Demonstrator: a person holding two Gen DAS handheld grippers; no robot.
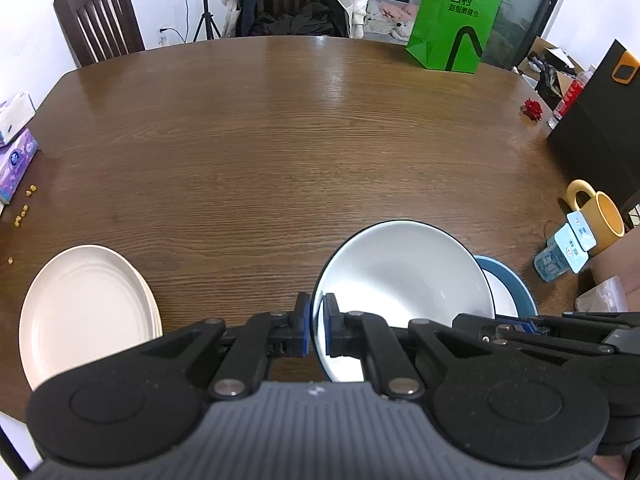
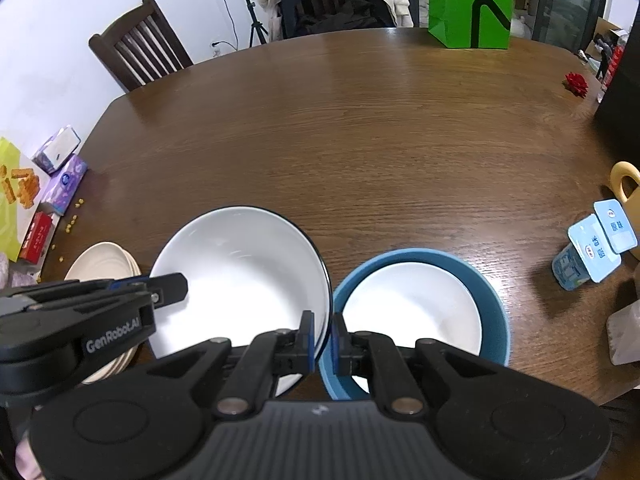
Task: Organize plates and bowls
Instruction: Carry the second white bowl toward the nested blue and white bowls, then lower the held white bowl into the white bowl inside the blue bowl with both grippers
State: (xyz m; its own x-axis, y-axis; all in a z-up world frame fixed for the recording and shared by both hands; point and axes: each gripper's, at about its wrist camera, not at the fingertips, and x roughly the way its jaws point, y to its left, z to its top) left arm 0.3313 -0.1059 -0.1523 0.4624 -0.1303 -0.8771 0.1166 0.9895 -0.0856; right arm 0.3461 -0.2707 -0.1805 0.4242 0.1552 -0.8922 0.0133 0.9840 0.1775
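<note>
Left gripper (image 1: 317, 322) and right gripper (image 2: 322, 338) both clamped on white bowl (image 2: 244, 276) rim, at 9 and 3 o'clock. Bowl rigid, glazed, slippery, breakable (rim grip only sensible hold). Blue bowl (image 2: 494, 320) beside it; plates (image 1: 86, 308) left, on table (image 1: 280, 140).

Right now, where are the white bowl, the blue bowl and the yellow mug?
White bowl (image 2: 240, 272), right wrist view, on its inner wall.
Blue bowl (image 2: 494, 312), right wrist view, on its blue rim.
Yellow mug (image 1: 608, 220), left wrist view, on its outer side.
</note>
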